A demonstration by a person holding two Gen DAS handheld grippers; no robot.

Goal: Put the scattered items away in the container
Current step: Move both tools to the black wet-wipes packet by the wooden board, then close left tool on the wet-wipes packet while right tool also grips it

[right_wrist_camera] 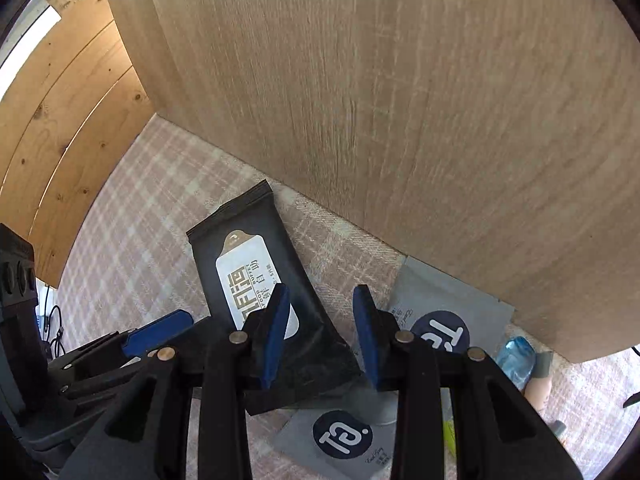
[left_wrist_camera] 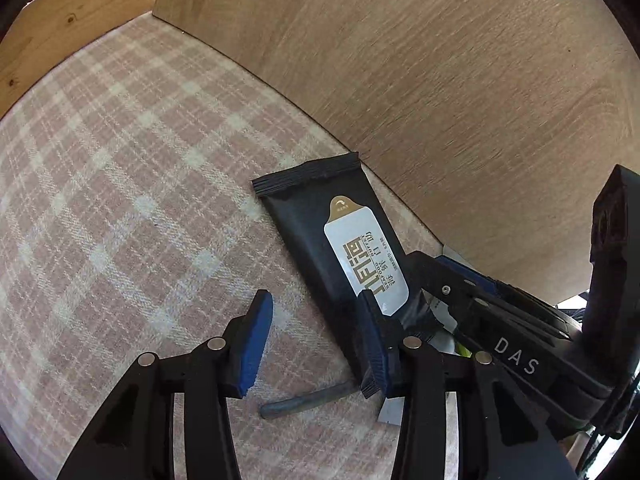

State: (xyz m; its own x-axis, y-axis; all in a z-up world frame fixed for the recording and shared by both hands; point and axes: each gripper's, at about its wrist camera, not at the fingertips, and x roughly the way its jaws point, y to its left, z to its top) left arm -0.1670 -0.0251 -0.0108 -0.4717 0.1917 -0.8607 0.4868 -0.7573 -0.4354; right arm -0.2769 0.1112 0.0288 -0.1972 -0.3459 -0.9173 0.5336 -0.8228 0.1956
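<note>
Surface: pink-and-cream plaid cloth (left_wrist_camera: 120, 184), all items lie on it.
Background: pale wood panel (left_wrist_camera: 440, 80) standing upright on the cloth's far edge; knotty pine boards (right_wrist_camera: 60, 120) off to the left.
Main item: black wet-wipe pack (left_wrist_camera: 320, 232) with a white-and-gold label, flat on the cloth, lying diagonally, its crimped far end close to the panel's base.
My left gripper (left_wrist_camera: 316, 344): jaws spread apart, holding nothing; right blue pad (left_wrist_camera: 374, 344) overlaps the pack's near end, left pad over bare cloth. Can't tell if the pad touches the pack.
My right gripper (right_wrist_camera: 320, 332): jaws apart too, nothing pinched; left pad (right_wrist_camera: 276, 332) sits over the pack's label end, right pad beside the pack's edge.
Gripper relation: both come at the pack's near end, close together, right one showing at the lower right of my left view.
Other items: grey sachet (right_wrist_camera: 452, 316) with a dark round logo by the panel base; second grey sachet (right_wrist_camera: 340, 440) nearer me, partly under the pack; small blue wrapped piece (right_wrist_camera: 518, 356) right of the first sachet.
Also: grey rod-like thing (left_wrist_camera: 308, 400) on the cloth below my left gripper, can't identify it.
Container: can't tell which thing it is.
</note>
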